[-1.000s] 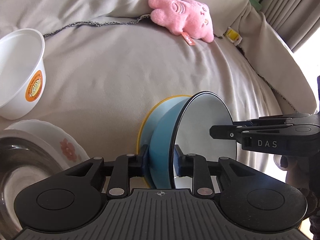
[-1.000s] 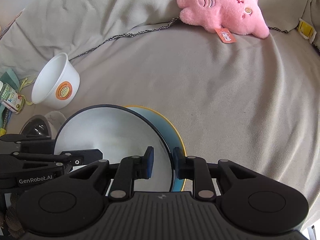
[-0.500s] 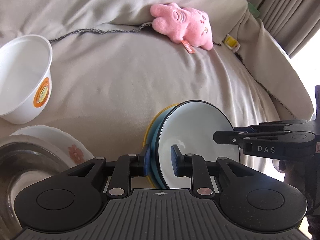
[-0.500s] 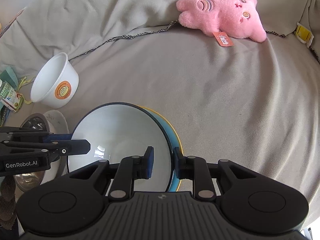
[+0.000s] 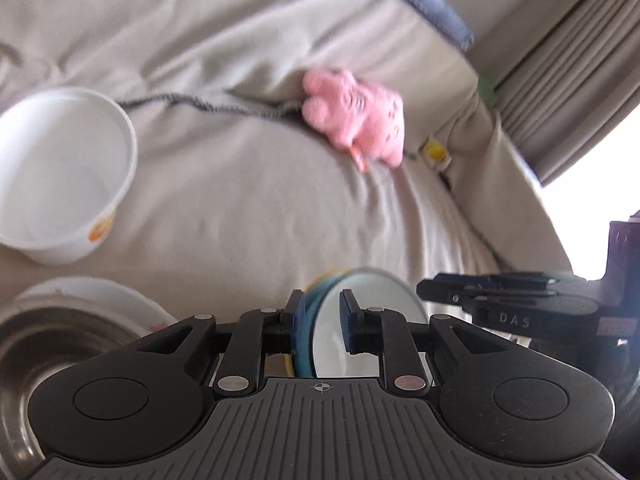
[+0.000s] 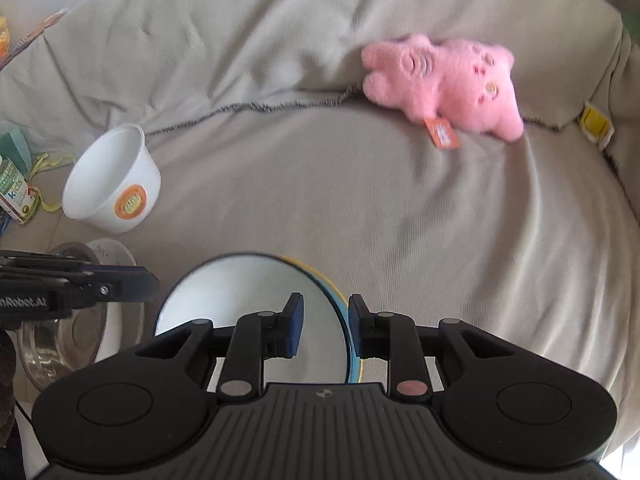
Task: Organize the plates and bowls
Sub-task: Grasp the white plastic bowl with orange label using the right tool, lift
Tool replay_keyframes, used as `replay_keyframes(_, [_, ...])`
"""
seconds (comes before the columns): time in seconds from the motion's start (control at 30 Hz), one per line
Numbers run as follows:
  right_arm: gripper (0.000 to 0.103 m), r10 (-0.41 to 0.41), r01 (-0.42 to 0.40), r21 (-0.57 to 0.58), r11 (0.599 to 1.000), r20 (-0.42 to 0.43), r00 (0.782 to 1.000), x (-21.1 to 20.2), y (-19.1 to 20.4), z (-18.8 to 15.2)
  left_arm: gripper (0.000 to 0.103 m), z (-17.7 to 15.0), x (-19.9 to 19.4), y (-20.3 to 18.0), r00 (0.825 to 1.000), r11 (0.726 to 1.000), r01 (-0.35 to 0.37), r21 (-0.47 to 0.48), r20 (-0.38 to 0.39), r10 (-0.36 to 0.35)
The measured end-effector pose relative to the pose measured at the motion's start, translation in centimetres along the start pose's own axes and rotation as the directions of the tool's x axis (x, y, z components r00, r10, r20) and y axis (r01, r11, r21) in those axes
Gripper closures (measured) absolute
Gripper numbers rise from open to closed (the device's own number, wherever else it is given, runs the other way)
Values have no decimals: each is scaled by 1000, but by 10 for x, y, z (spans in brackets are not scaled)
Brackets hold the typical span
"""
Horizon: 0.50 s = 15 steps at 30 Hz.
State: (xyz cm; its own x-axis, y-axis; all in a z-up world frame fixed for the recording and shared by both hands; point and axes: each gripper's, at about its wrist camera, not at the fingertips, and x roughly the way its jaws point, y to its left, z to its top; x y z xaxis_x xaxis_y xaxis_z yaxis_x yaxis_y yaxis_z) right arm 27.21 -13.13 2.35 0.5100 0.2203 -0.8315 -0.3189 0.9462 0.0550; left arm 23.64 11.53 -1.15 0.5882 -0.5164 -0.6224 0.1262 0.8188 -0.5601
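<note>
Left gripper (image 5: 319, 320) "DAS" closing on blue bowl (image 6: 256, 316) rim, right gripper (image 6: 325, 326) "GenRobot.AI" apparently opening around it.

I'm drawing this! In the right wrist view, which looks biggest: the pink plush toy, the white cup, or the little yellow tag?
1. Pink plush toy
2. White cup, somewhat smaller
3. Yellow tag, smallest

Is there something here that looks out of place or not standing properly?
Yes. The white paper bowl lies tipped on its side on the cloth, apart from the other dishes. A pink plush toy also lies on the cloth, which does not belong with tableware.
</note>
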Motion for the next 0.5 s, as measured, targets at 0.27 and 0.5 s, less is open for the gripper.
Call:
replay_keyframes(0.27, [67,101,-92,-86,992,100,990,-1,76,59,81,27,-68,116,844,906,-269,-328,373,385])
replay_keyframes(0.5, [52,172,-168,-81,983,56,983,66,155,94,80,34,-44,181,873,831,-301,-468,215,438])
